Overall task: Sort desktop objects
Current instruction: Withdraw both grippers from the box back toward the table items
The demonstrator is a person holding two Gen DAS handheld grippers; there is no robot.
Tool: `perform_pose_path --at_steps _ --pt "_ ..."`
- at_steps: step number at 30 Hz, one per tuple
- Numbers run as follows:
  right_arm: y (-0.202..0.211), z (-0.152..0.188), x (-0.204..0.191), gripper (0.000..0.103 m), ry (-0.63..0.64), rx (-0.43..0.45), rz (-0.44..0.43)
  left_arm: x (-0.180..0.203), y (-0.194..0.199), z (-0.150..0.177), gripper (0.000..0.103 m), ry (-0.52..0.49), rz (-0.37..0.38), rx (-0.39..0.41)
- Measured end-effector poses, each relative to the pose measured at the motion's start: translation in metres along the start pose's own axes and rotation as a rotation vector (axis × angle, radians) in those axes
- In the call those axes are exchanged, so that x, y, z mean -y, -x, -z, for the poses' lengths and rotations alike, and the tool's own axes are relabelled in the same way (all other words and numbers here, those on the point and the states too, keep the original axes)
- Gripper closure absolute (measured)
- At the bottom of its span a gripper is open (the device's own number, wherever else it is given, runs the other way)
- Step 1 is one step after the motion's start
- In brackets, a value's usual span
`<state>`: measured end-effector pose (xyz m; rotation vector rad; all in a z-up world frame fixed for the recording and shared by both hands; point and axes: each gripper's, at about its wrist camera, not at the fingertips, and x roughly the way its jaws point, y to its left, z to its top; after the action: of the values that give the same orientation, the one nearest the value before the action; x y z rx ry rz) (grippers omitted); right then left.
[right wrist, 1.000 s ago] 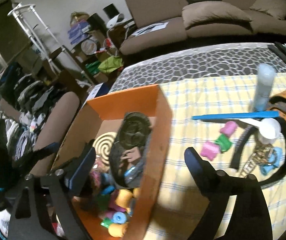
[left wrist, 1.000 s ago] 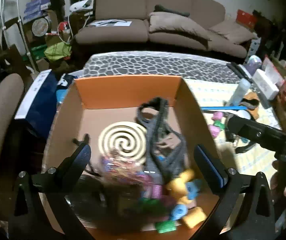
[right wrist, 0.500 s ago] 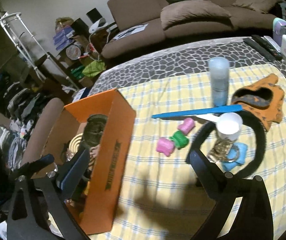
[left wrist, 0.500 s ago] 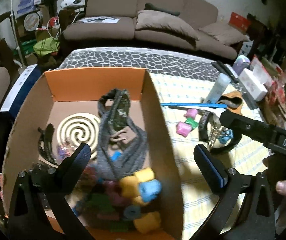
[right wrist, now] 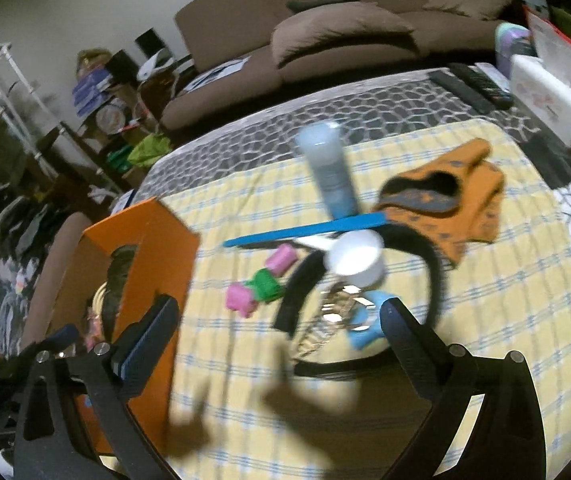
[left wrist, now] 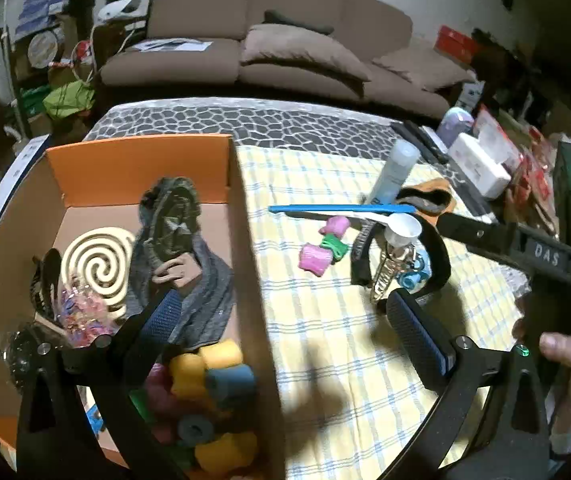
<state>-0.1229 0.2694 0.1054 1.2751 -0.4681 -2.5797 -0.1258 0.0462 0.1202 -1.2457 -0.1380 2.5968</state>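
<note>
Box point(left wrist: 133, 168) sits at left, already loaded; left gripper point(left wrist: 289, 320) hangs with jaws apart and empty. Right gripper point(right wrist: 277, 336), jaws just widened and empty, faces the curlers point(right wrist: 261, 286) mid-worktop, likely the next pickup: lower, then close.

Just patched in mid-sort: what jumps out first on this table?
The orange box at the left, already heaped with foam rollers, a cream spiral and grey cloth. Right of it, on the yellow checked cloth, a loose cluster: blue stick, white scoop, black headband, orange fabric.
</note>
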Motion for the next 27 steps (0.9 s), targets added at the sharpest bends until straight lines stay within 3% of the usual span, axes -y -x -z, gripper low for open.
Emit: perform_pose_path --at_steps 7,11,19,27 --pt "0.011 -0.002 0.042 0.001 -0.061 0.017 0.047 0.035 -0.008 -0.005 0.000 -0.054 0.051 0.017" --pt "0.012 -0.003 0.056 0.001 -0.100 0.019 0.034 0.066 -0.016 -0.006 0.000 -0.133 0.071 0.036" --pt "0.013 -0.005 0.077 0.001 -0.143 0.014 0.045 0.120 -0.061 0.006 0.000 -0.302 0.035 -0.027" --pt "0.021 -0.005 0.112 0.001 -0.235 0.024 0.044 0.144 -0.111 0.002 0.000 -0.349 0.031 -0.071"
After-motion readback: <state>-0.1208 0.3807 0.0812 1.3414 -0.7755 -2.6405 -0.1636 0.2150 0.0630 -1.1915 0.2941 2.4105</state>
